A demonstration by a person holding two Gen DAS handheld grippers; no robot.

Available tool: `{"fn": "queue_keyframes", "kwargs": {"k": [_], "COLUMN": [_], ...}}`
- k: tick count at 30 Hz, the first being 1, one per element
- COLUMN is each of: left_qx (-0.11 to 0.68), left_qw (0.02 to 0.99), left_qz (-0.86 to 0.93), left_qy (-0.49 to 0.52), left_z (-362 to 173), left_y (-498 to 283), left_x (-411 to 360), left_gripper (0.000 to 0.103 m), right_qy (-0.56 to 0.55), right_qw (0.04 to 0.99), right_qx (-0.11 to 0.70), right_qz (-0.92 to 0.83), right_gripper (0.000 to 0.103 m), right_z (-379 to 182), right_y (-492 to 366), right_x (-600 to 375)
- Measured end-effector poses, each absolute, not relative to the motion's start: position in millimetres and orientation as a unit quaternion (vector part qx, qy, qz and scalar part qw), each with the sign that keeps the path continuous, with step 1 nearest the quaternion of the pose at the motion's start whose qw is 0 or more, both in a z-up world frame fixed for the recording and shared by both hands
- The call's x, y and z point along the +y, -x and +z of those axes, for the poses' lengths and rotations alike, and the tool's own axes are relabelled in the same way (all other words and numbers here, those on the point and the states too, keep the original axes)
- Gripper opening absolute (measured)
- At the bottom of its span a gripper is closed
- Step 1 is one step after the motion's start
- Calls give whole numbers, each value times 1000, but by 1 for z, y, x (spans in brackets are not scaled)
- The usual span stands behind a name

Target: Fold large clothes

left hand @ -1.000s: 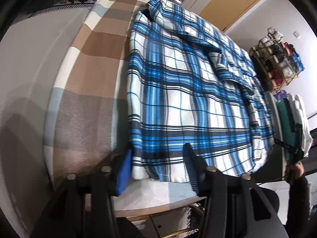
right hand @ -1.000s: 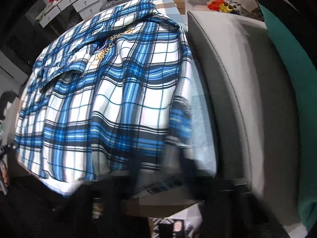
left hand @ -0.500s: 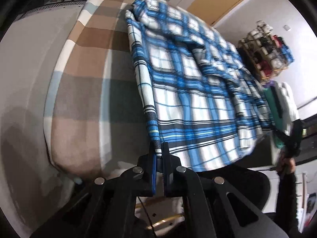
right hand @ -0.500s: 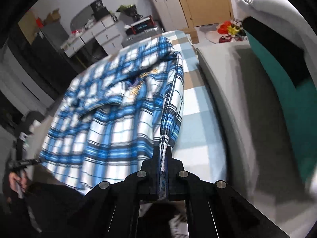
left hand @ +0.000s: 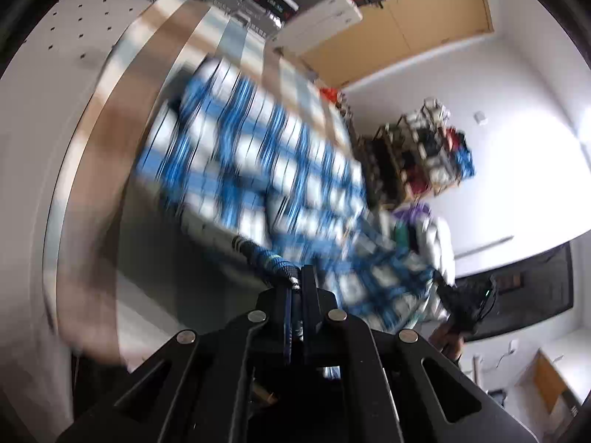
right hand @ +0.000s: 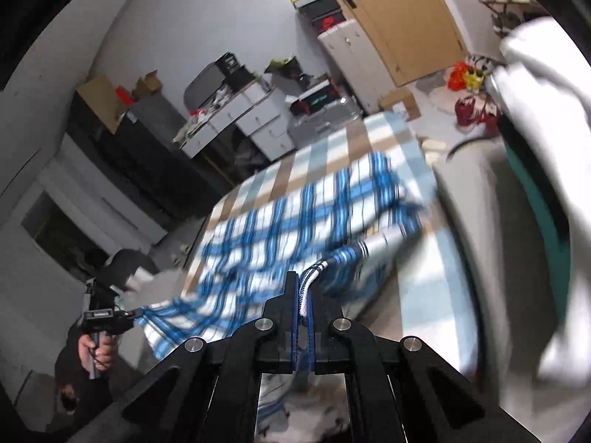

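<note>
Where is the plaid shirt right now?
In both wrist views the plaid shirt hangs over the striped blanket, its near hem pinched by the left tongs and right tongs.

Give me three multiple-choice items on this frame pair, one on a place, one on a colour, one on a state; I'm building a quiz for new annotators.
1. Where does the far part of the plaid shirt lie?
A. on the striped blanket
B. on the floor
C. over the wooden door

2. What colours is the shirt?
A. red and black
B. blue, white and black
C. plain green

3. How do the two grippers stand?
A. both open above the cloth
B. one shut, one open
C. both shut on the shirt's near edge

Answers:
1. A: brown and pale stripes show around the shirt.
2. B: blue bands and dark lines on white.
3. C: cloth is pinched in the left gripper and the right gripper.
</note>
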State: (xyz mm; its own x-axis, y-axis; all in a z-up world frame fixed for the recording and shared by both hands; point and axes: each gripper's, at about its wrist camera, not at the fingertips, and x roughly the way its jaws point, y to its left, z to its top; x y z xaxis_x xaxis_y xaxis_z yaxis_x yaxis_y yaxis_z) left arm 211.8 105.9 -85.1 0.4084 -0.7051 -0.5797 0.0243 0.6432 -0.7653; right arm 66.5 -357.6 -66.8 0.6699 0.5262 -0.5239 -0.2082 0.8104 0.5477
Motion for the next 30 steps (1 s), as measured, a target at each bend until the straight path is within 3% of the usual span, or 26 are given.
{"fn": "queue_keyframes", "kwargs": {"k": [9, 12, 19, 23, 25, 26, 27, 29, 30], "left_qx": [530, 538, 553, 563, 567, 565, 562, 559, 551], "left_qw": [734, 724, 702, 693, 689, 693, 700, 719, 733], "left_qz": [-114, -97, -70, -68, -71, -76, -81, -76, -66], "left_qy": [409, 422, 443, 445, 445, 441, 433, 407, 393], "left_z": [-103, -129, -168, -172, -167, -161, -155, -141, -134], "left_y": [-397, -426, -442, -439, -438, -437, -435, -432, -428], "left_x": [154, 164, 182, 184, 186, 186, 186, 186, 187], "left_gripper": [0, 0, 0, 0, 2, 2, 4, 33, 67], "right_qy": [-187, -182, -160, -171, -170, -165, -163, -160, -156], "right_qw": [880, 866, 819, 819, 834, 845, 856, 886, 893], "right_qx": [426, 462, 551, 547, 524, 509, 490, 435, 421], "right_qz": [96, 58, -3, -22, -22, -18, -19, -24, -15], "right_gripper": [4, 4, 5, 14, 26, 41, 57, 68, 70], "right_z": [-52, -74, -151, -164, -154, -146, -137, -112, -104], "right_y": [-241, -302, -356, -367, -363, -360, -355, -334, -326], "right_x": [-355, -359, -376, -388, -393, -394, -395, -396, -391]}}
